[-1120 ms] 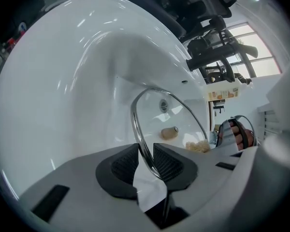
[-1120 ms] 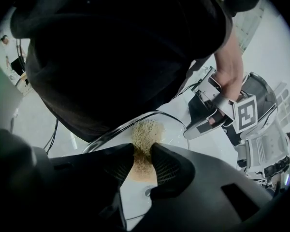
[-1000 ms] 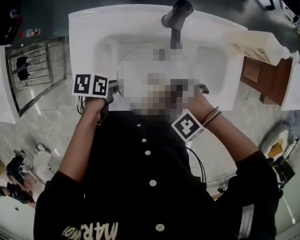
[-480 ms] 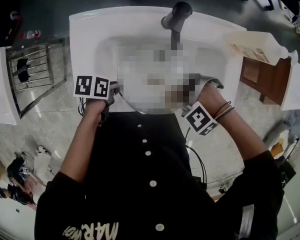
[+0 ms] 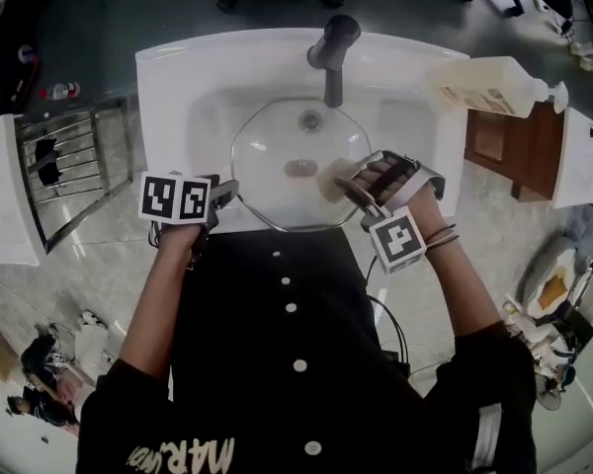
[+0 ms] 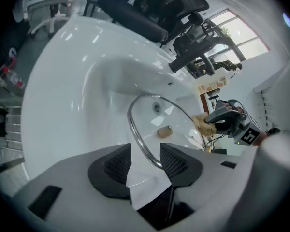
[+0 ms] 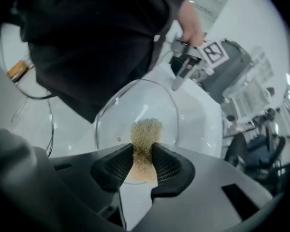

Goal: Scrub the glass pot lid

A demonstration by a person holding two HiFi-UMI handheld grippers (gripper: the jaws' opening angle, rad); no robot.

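While the glass pot lid (image 5: 272,136) sits in the basin of the white sink (image 5: 178,77), a gripper stands at each side of it
At the lid's near left edge the left gripper (image 6: 145,151) has its jaws opening, and the lid's metal rim (image 6: 135,127) runs between the pads with a gap beside it, so nothing is clamped. The right gripper (image 7: 142,152) has its jaws closed tight on a tan fibrous scrubber (image 7: 146,128), whose free end reaches over the glass just right of the lid's knob (image 5: 299,168). A dark faucet (image 5: 331,47) rises behind the basin, a pale bottle (image 5: 494,87) lies by the sink's right rear corner, and a wire rack (image 5: 69,161) stands left of the sink
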